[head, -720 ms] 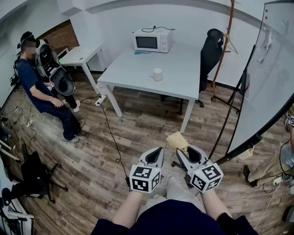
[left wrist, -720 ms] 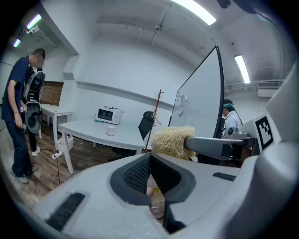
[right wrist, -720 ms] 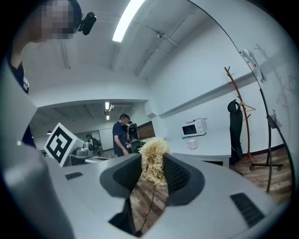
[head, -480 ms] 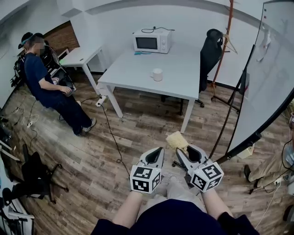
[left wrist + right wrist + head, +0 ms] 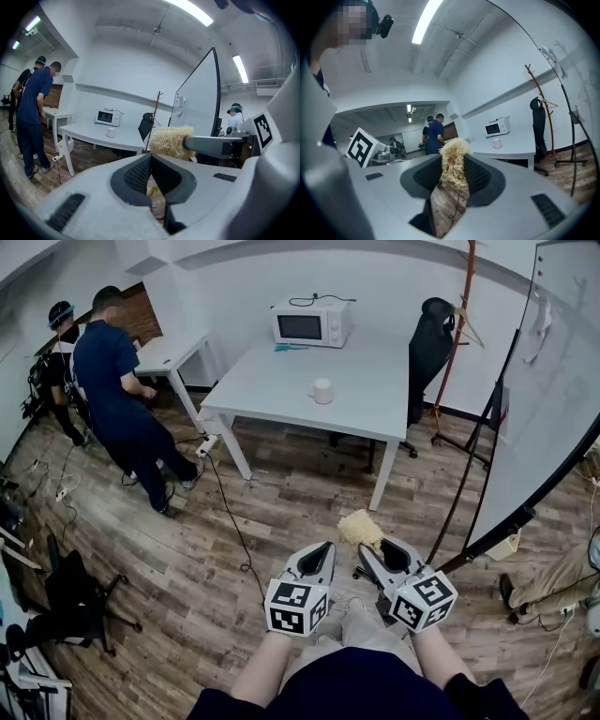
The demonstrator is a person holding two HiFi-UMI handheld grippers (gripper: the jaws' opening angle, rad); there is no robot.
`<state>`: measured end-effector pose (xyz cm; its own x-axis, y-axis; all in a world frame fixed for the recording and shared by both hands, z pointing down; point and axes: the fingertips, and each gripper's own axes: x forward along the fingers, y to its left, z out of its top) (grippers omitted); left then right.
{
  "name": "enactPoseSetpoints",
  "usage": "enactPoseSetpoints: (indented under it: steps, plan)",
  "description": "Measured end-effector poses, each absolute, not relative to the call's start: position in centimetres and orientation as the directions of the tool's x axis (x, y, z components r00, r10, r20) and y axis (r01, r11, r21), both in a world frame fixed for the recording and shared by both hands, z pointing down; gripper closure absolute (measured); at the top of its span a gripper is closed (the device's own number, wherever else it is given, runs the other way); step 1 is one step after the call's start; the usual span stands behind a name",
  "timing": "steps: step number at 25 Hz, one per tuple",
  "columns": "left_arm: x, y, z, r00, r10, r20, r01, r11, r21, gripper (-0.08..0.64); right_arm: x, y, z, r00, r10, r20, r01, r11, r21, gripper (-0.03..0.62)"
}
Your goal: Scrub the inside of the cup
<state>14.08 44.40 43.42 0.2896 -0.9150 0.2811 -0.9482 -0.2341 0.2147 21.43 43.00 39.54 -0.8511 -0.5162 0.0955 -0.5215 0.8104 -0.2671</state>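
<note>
Since the earlier frames only the people have changed. The person in the blue shirt (image 5: 120, 390), who was sitting far to the left of the left hand-held gripper (image 5: 325, 547), is now standing with the back turned, close to a second person in dark clothes (image 5: 59, 345) and to a small white table (image 5: 169, 351). Both hand-held grippers are at the same place as before, low and close to the body, side by side.

The left hand-held gripper has its jaws fully together, and nothing is between them. The right hand-held gripper (image 5: 366, 547) is closed on a pale yellow scrubber (image 5: 361, 528) of stringy fibres, which stands out beyond its tips.

The cup (image 5: 322, 391), white, stands upright on the white counter (image 5: 272, 385), well ahead of both hand-held grippers and far from the scrubber. Behind the cup, at the far edge of the counter, is a white microwave (image 5: 311, 322).

Under the hand-held grippers is a wooden plank floor (image 5: 197, 549), and a black cable (image 5: 231, 526) runs over it, to their left. To the right of the right hand-held gripper stands a large whiteboard (image 5: 548, 418). Ahead of it, beside the counter, are a black chair (image 5: 431, 345) and a reddish coat stand (image 5: 466, 315).
</note>
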Motion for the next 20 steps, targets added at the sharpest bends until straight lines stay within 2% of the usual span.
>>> enactPoseSetpoints:
  steps: [20]
  plan:
    - [9.9,41.9,44.4,0.251,-0.924,0.29,-0.958,-0.194,0.211,0.541,19.1,39.9,40.2,-0.831,-0.547,0.101,-0.551,0.785,-0.283,0.442]
